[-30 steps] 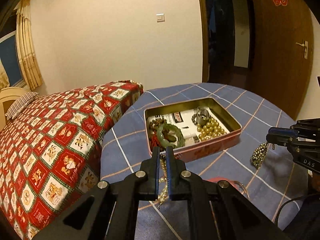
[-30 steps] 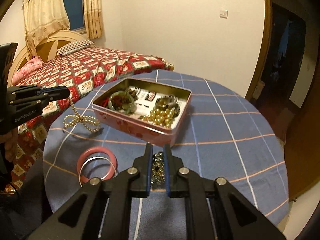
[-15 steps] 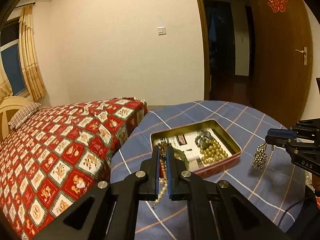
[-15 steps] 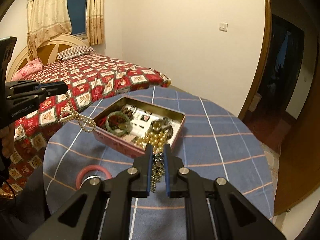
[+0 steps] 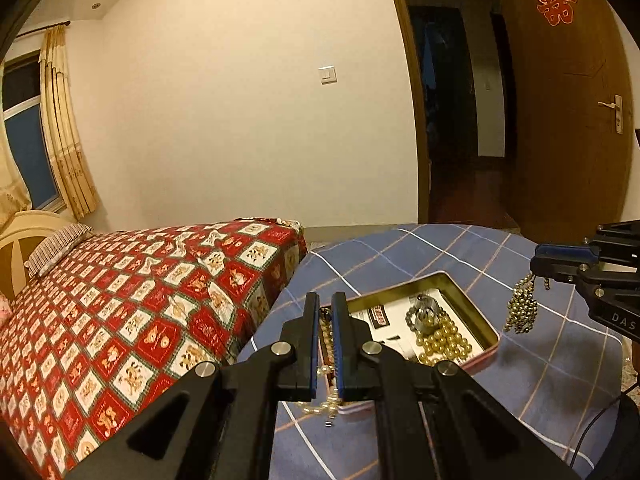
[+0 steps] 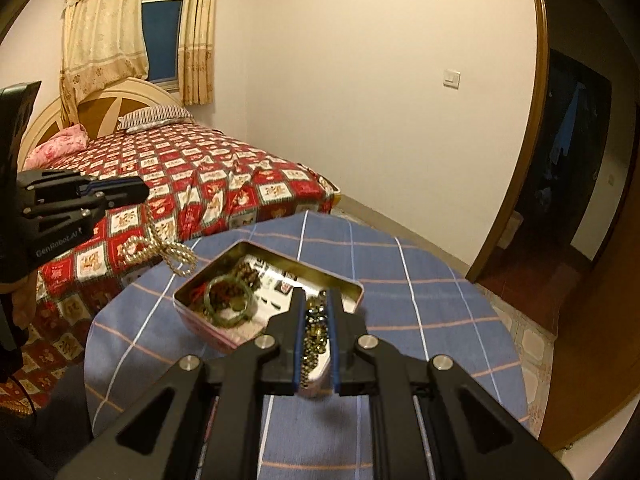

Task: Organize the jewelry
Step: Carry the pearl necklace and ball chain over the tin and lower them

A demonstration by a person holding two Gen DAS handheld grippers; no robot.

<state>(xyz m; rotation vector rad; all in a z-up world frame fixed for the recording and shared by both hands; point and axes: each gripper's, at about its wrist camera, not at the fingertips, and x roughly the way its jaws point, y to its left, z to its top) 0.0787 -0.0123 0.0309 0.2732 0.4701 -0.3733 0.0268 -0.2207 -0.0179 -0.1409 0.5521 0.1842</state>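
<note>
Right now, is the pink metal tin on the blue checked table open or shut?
Open. The pink metal tin has no lid on; its gold inside shows, holding a green bangle and gold beads.

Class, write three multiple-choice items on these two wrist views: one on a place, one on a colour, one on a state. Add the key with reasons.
1. Where does the green bangle lie?
A. in the open pink metal tin
B. on the bed
C. on the floor

2. What colour is the checked tablecloth?
A. green
B. blue
C. yellow

3. What is the left gripper doing?
A. standing open, with nothing in it
B. clamped on the pale pearl strand
C. clamped on a spoon

Key: 1 A, the bangle sits inside the tin's walls; 2 B, blue cloth with pale lines; 3 B, pearls hang from its shut jaws.
</note>
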